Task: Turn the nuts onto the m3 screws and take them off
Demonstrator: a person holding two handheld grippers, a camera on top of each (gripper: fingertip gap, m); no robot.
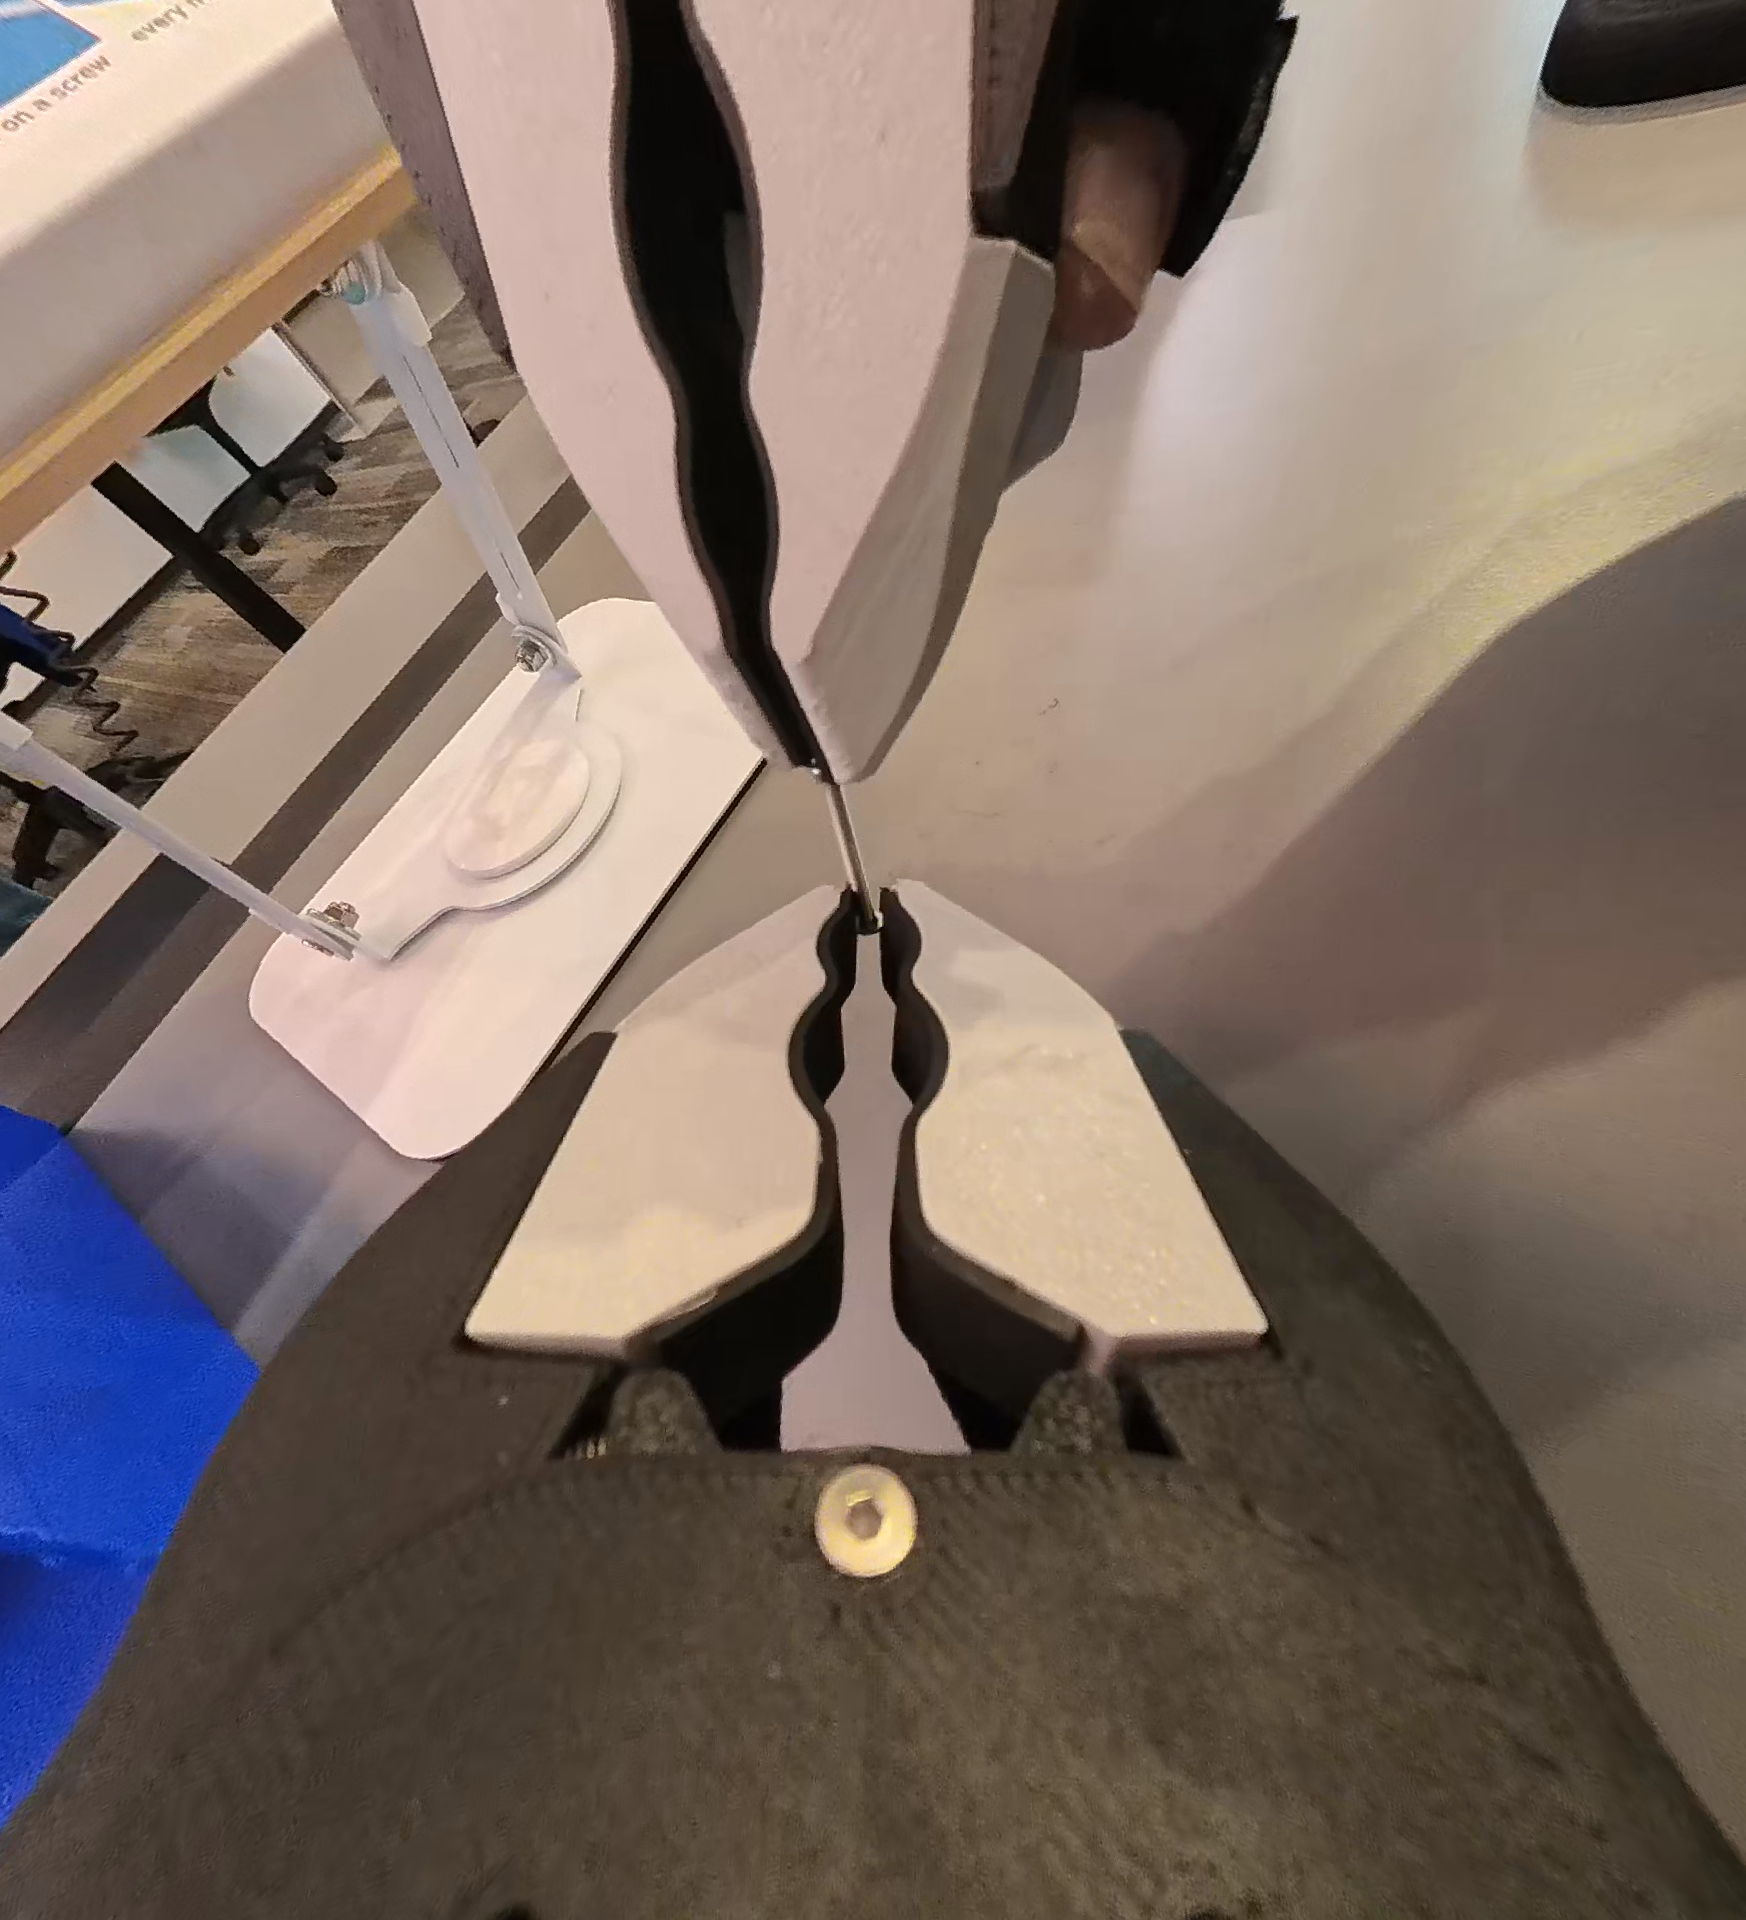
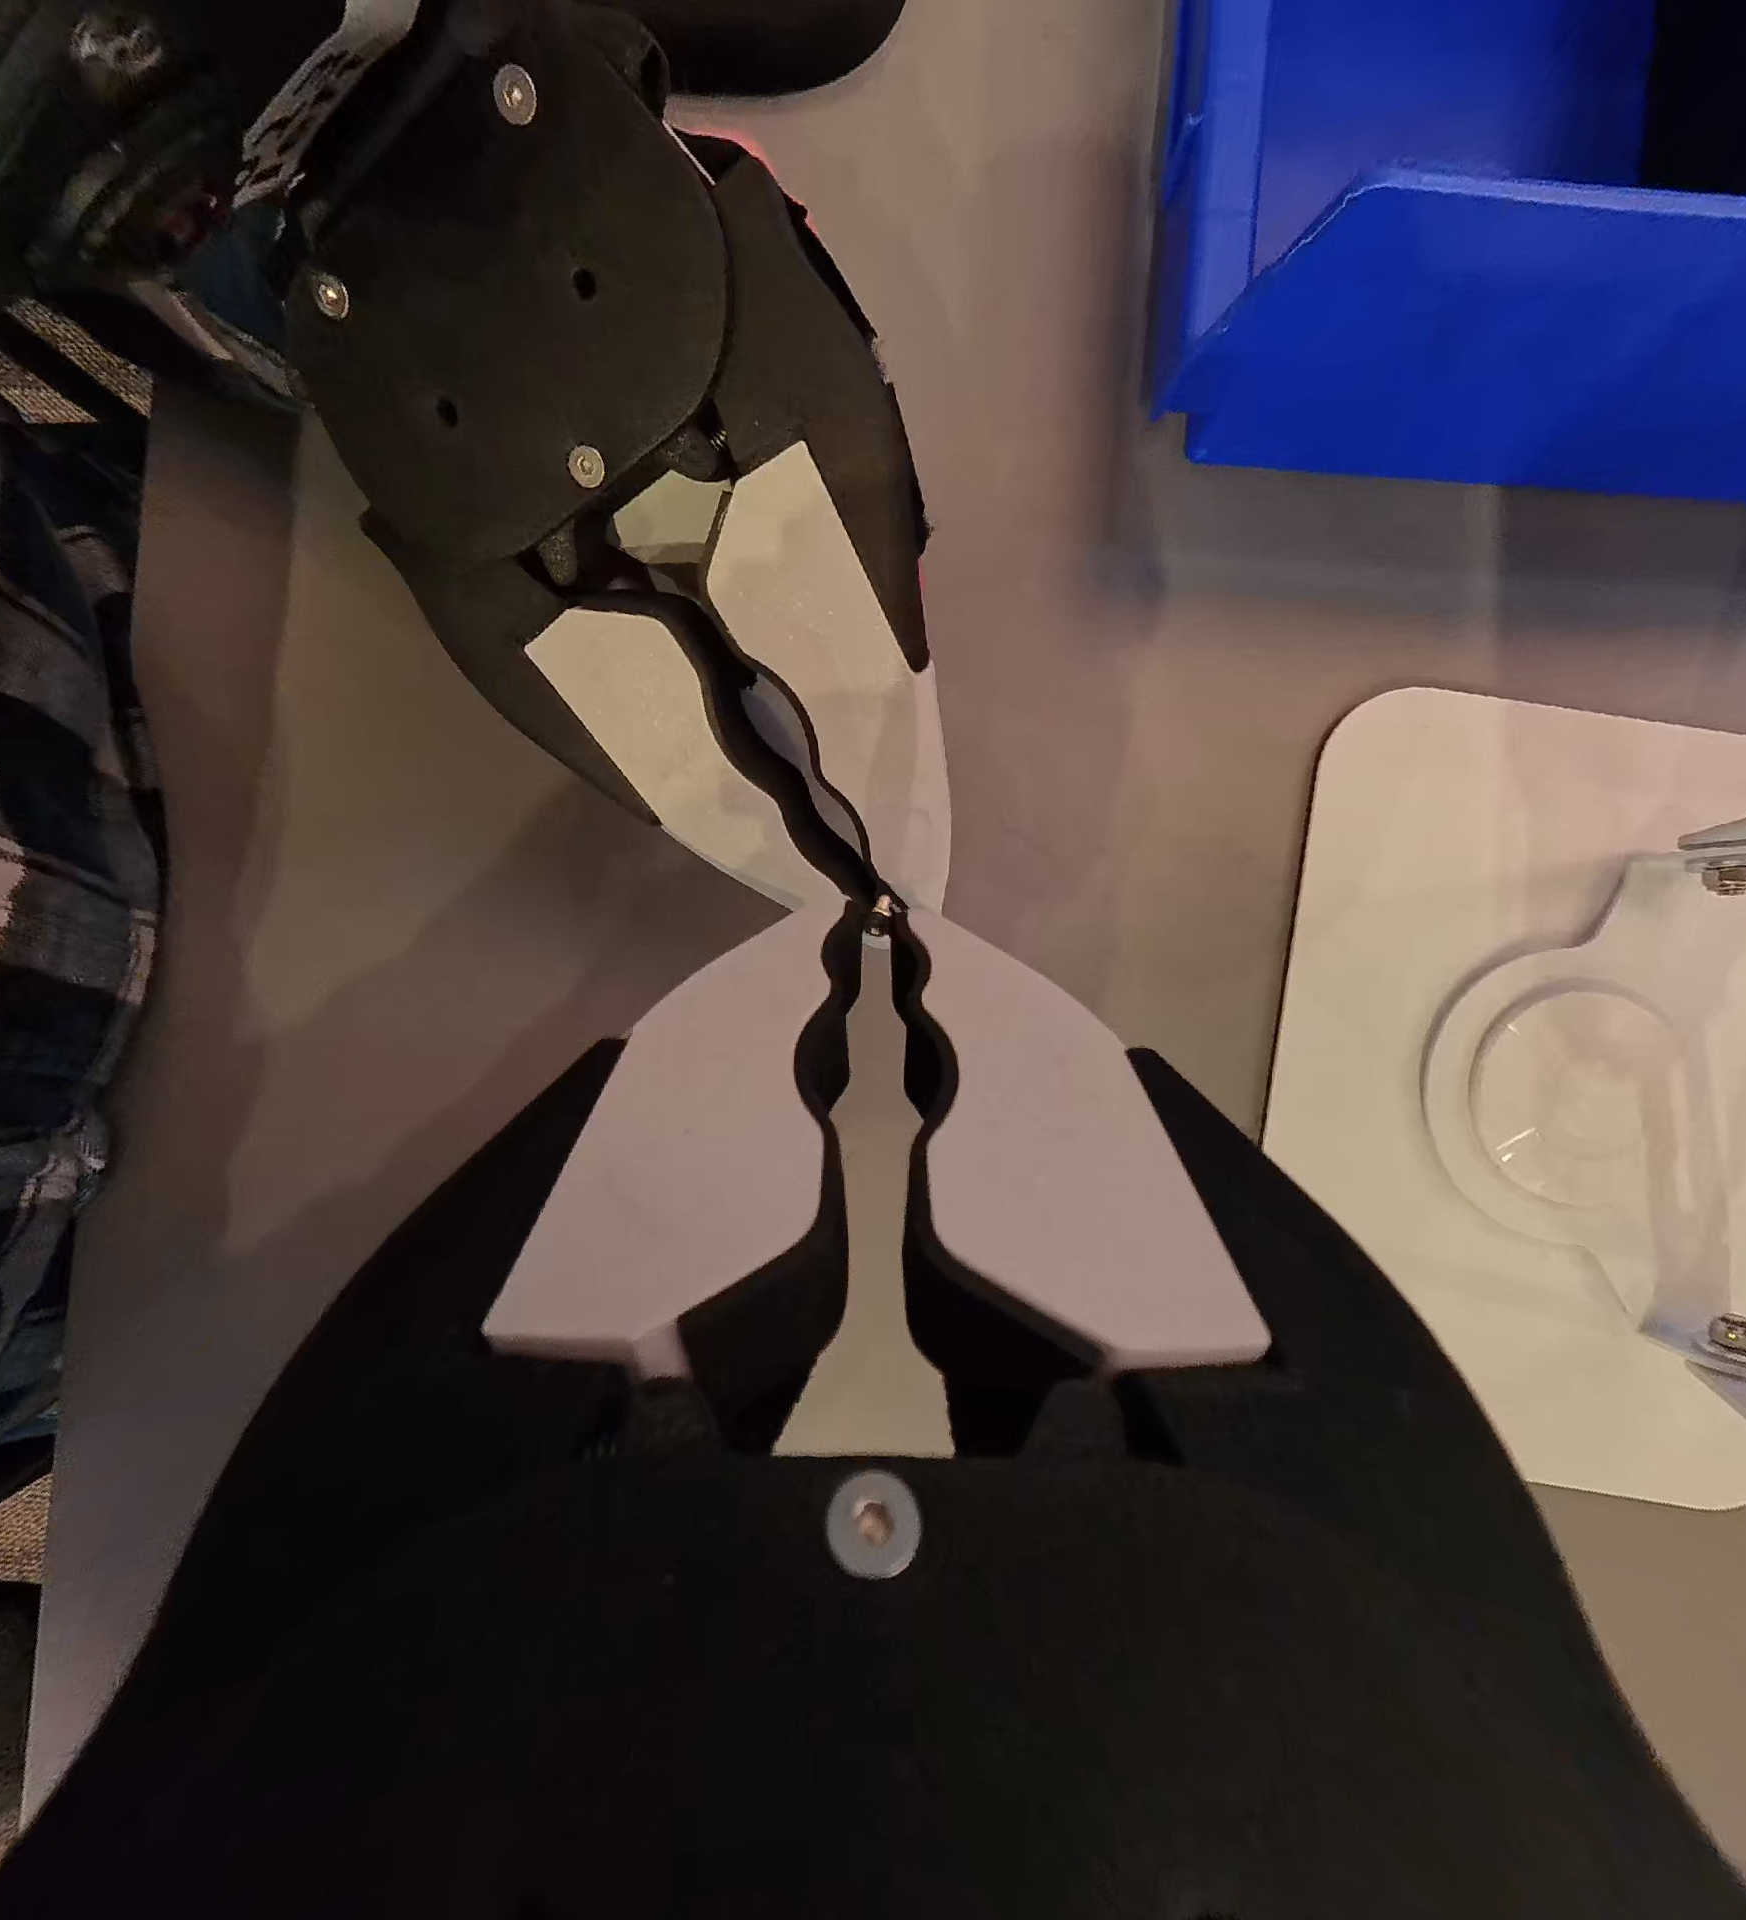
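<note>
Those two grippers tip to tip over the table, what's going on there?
A person is working a handheld gripper in each hand, and both are pinching the same thin metal screw from opposite ends above the grey table. The left gripper grips one end; the right gripper grips the other, so the screw bridges the two sets of fingertips. A white stand base and a blue bin sit nearby, untouched.

Both wrist cameras face each other closely above the table (image 1: pixel 1368 520).
</note>
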